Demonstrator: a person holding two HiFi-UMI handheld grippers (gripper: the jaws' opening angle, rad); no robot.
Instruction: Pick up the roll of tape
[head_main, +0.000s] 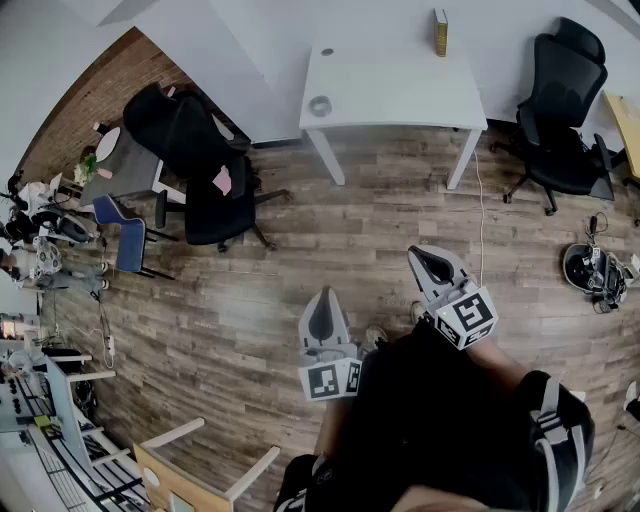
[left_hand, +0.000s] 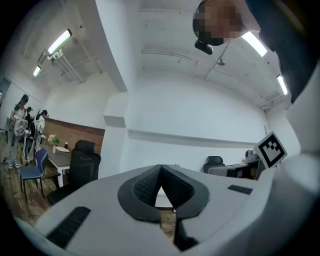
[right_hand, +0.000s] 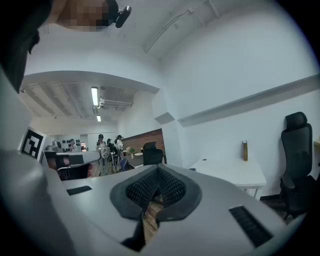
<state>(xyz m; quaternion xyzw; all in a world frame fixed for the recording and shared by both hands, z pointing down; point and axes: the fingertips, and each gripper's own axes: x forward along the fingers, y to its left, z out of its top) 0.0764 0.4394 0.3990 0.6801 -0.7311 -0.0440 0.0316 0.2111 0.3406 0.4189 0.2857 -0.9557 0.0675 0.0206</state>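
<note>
On white counter (head_main: 400, 90) well ahead of you, near its left edge: roll of tape (head_main: 320, 105), lying flat, untouched. Your left hand-held gripper (head_main: 325, 312): clenched, empty, over wood floor (head_main: 300, 250). Your right hand-held gripper (head_main: 434, 264): likewise clenched on nothing. Both well apart from tape.

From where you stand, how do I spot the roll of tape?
Find the white table against the far wall. The roll of tape lies at its near left corner: a flat grey ring, unlike the tall yellow can at the back.
</note>
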